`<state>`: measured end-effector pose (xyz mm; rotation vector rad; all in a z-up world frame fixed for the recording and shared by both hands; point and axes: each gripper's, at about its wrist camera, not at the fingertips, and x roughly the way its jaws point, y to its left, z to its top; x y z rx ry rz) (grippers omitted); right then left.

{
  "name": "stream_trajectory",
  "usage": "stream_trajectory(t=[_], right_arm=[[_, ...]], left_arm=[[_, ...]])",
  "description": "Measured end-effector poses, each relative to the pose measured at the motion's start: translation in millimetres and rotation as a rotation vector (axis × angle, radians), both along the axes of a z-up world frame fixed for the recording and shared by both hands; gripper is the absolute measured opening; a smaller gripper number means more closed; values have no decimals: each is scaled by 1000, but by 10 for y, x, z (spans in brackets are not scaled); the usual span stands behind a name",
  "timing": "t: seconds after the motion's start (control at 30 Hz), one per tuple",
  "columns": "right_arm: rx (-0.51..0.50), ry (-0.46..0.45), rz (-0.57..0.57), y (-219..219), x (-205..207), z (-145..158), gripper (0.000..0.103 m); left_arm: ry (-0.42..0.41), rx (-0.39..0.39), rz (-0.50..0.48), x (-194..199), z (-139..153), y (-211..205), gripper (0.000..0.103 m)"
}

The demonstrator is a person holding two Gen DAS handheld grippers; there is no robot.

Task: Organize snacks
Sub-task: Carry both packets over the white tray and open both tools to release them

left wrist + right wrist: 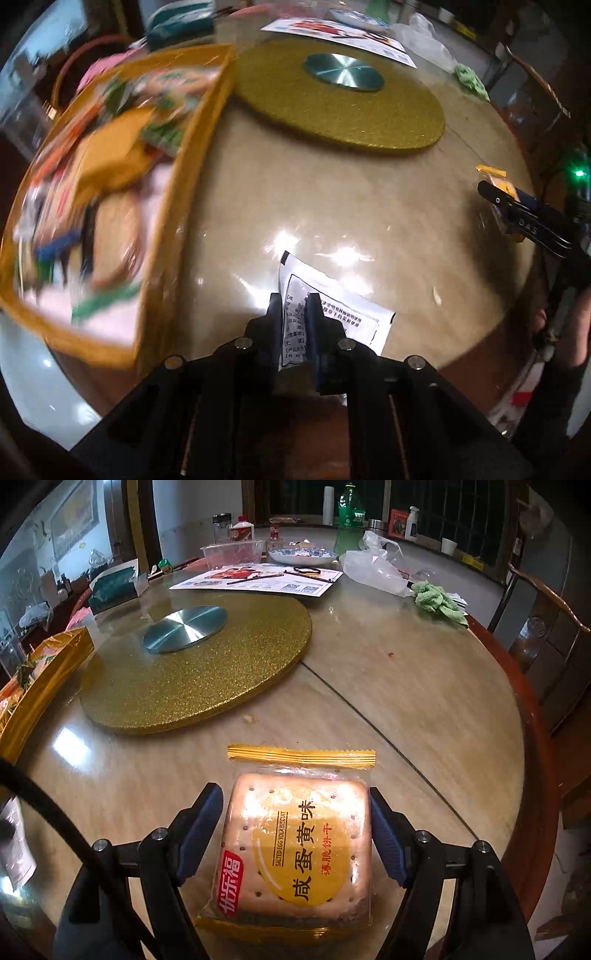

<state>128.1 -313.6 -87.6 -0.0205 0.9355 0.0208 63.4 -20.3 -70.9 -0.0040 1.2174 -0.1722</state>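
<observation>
My left gripper (294,301) is shut on a white sachet with black print (332,306) and holds it above the round table. A gold snack box (110,192) full of packets sits to its left, blurred. My right gripper (296,797) is open, with its jaws on either side of a salted egg yolk biscuit packet (295,842) lying on the table. The pads look close to the packet's edges. The right gripper also shows at the right edge of the left wrist view (517,214). The gold box edge shows in the right wrist view (48,664).
A gold glitter turntable (207,672) with a metal hub (184,627) lies mid-table. Beyond it are a printed sheet (258,579), a plastic bag (373,568), a green cloth (437,600), a plate (303,555) and bottles. A wooden chair (546,627) stands at right.
</observation>
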Motion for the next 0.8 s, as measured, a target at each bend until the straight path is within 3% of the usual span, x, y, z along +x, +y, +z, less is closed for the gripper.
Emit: stream_trajectory(t=[0.17, 0.27, 0.37, 0.47, 0.8], right_arm=[[12, 25, 54, 179, 2, 12, 76], [16, 37, 98, 371, 21, 31, 69], [16, 36, 134, 568, 39, 37, 69], [29, 34, 148, 696, 43, 46, 68], [132, -10, 351, 1407, -33, 357, 68]], left_arm=[[-93, -53, 100, -245, 229, 360, 11], [-150, -82, 142, -341, 403, 526, 10], [-199, -99, 164, -359, 556, 661, 10], [-214, -116, 184, -366, 610, 835, 9], [-250, -170, 256, -387, 695, 1347, 8]])
